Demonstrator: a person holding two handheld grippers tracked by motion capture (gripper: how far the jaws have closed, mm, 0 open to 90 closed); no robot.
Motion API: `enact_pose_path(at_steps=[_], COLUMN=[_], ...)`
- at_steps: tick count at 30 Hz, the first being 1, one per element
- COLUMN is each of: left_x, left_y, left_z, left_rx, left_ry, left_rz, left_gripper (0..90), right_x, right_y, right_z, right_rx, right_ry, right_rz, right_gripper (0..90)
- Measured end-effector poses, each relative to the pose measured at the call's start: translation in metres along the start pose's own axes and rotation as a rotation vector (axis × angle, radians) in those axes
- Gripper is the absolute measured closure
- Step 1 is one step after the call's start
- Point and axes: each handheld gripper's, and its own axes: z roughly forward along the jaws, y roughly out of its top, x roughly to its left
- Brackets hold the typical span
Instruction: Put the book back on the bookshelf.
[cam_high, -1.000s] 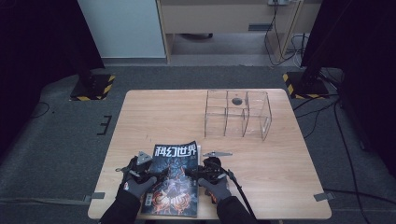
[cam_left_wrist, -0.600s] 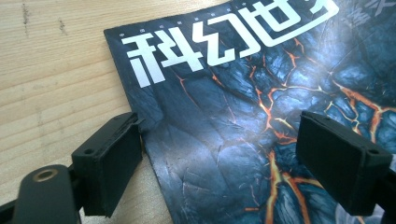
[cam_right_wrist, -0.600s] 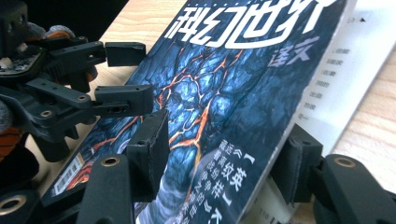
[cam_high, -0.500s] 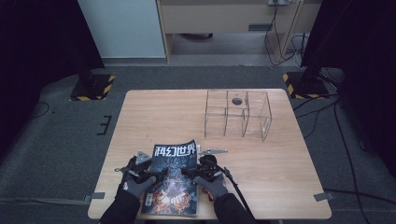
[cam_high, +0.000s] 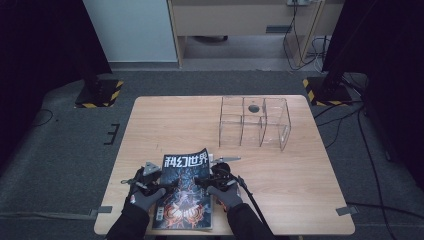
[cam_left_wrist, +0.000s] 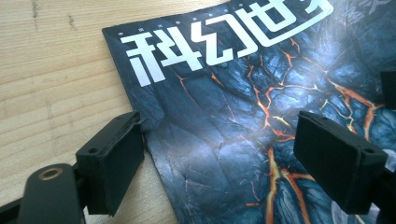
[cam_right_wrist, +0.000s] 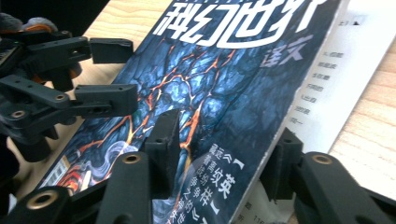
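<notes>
Right tool (cam_right_wrist: 219, 154) closing, straddling lifted magazine cover (cam_right_wrist: 224, 93) edge, left tool (cam_left_wrist: 233, 158) astride spine

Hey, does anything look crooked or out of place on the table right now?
The magazine lies slightly askew, and its front cover is lifted off the white page beneath, by the right gripper.

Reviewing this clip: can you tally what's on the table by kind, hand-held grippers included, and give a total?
Magazine: 1
Clear acrylic divided organizer: 1
Hand-held grippers: 2, the left gripper and the right gripper
Total: 4
</notes>
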Motion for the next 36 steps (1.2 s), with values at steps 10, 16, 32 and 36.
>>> enact_pose_path(at_steps=[10, 16, 32, 36], left_x=[0.002, 0.002, 0.004, 0.005], left_y=[0.001, 0.002, 0.002, 0.002], left_z=[-0.002, -0.003, 0.0, -0.001], left_rx=[0.008, -0.002, -0.003, -0.004], left_ry=[-0.005, -0.025, -0.057, -0.06], left_rz=[-0.006, -0.011, -0.021, -0.025], left_gripper=[18.0, 18.8, 17.5, 17.6], right_x=[-0.003, -0.004, 0.002, 0.008], right_y=[0.0, -0.001, -0.009, -0.008], right_z=[-0.006, -0.01, -0.02, -0.025], right_rx=[-0.015, -0.028, -0.124, -0.156], right_ry=[0.001, 0.021, 0.02, 0.023], right_rz=[0.013, 0.004, -0.123, -0.16], right_gripper=[78.4, 81.8, 84.9, 85.0])
